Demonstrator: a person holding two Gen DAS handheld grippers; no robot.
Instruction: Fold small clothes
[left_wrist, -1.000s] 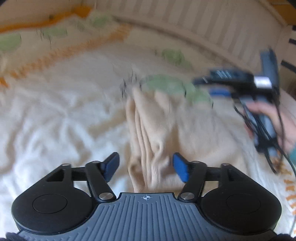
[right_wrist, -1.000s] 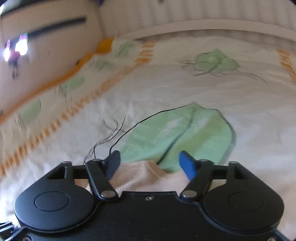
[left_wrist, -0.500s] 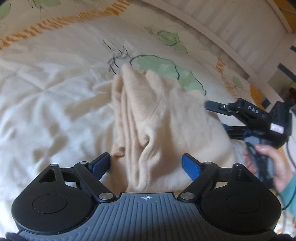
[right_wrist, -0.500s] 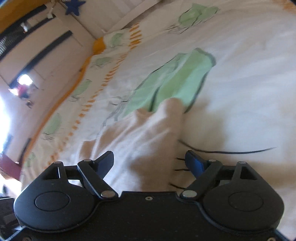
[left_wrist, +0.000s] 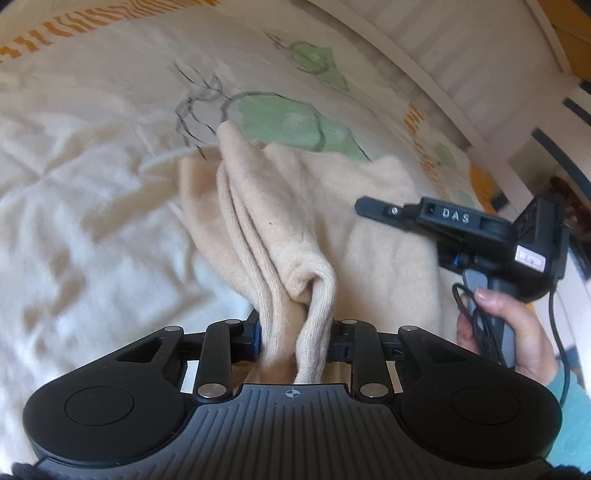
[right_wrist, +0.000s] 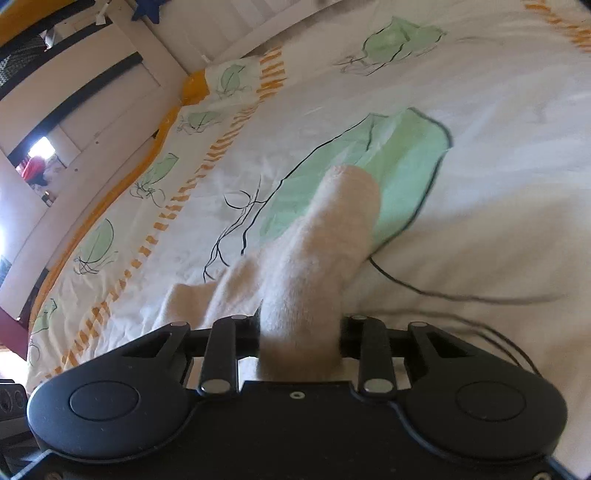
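Showing only leftward: hand (left_wrist: 506, 332) holding right gripper (right_wrist: 300, 332).

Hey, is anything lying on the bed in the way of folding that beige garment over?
Nothing visible. Both grippers, left and right, have just closed on bunched edges of the garment, and the bedspread around it shows only its printed pattern and a thin black cable beside it.
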